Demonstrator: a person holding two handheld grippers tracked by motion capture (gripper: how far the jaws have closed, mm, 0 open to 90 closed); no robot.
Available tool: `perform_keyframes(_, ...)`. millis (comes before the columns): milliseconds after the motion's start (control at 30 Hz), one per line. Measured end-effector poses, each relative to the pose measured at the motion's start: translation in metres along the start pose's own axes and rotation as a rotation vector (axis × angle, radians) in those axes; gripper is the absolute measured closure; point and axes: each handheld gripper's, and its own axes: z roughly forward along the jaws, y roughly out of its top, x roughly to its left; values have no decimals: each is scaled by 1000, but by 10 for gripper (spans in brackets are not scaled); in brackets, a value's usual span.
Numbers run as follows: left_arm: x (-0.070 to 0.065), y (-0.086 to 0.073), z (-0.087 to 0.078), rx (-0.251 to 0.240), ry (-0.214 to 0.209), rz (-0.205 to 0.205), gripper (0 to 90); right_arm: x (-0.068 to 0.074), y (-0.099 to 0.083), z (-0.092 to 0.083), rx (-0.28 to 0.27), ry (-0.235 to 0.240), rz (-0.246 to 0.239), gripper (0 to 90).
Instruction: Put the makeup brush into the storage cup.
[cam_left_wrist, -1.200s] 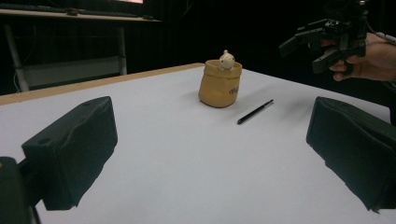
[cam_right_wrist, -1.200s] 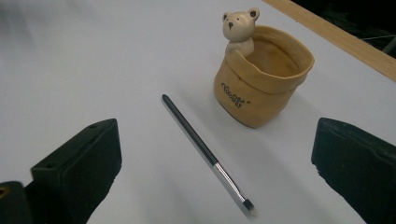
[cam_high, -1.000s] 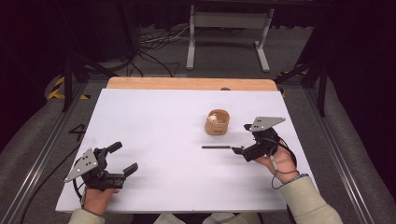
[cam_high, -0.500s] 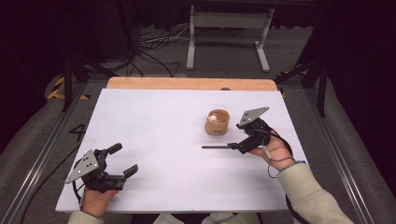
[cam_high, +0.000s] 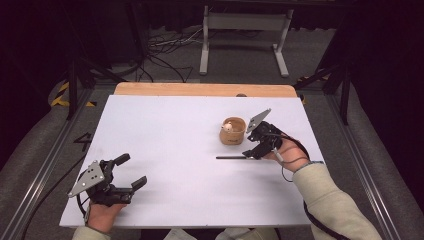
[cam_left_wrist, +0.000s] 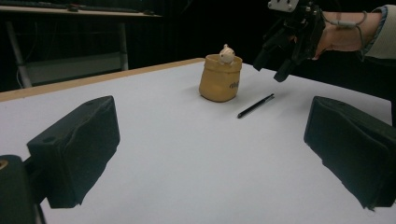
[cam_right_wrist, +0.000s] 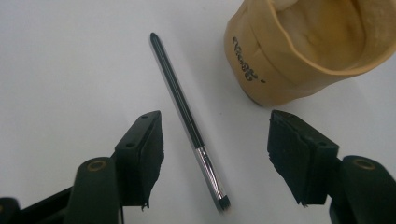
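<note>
A single slim black brush (cam_right_wrist: 186, 112) lies flat on the white tabletop (cam_high: 170, 135), right of centre in the high view; in the right gripper view it runs from a pointed dark tip at upper left down through a silver ferrule to a short dark bristle end at the bottom centre. Just above it in the high view stands one tan, soft-walled cup (cam_high: 232, 132) with dark lettering on its side and a small pale figure (cam_left_wrist: 226, 54) peeking over its rim. The right gripper (cam_high: 254, 150) sits at the brush's right end, its jaws spread apart with the brush lying between them and touching neither; the cup stands close beside the far jaw. The left gripper (cam_high: 129, 172) rests at the lower left of the high view, well apart from the brush and cup, jaws wide apart and holding nothing. Beyond the tabletop's wooden far edge (cam_high: 200, 89), at the top of the frame, are a grey metal stand (cam_high: 243, 22) and loose cables (cam_high: 165, 47) on the floor.
</note>
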Motion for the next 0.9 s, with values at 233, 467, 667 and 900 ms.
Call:
perform_keyframes(233,-2,2,0,2,-2,10,43,-1,10,12,96,27,-34,420)
perform_keyframes(467,-4,2,2,10,-6,21,45,-2,15,22,170,36,-65,480)
perform_keyframes(667,-3,2,1,8,0,23,46,-3,17,30,227,54,-99,558)
perform_keyframes(900,-3,2,1,5,0,19,46,-4,17,37,264,69,-121,604)
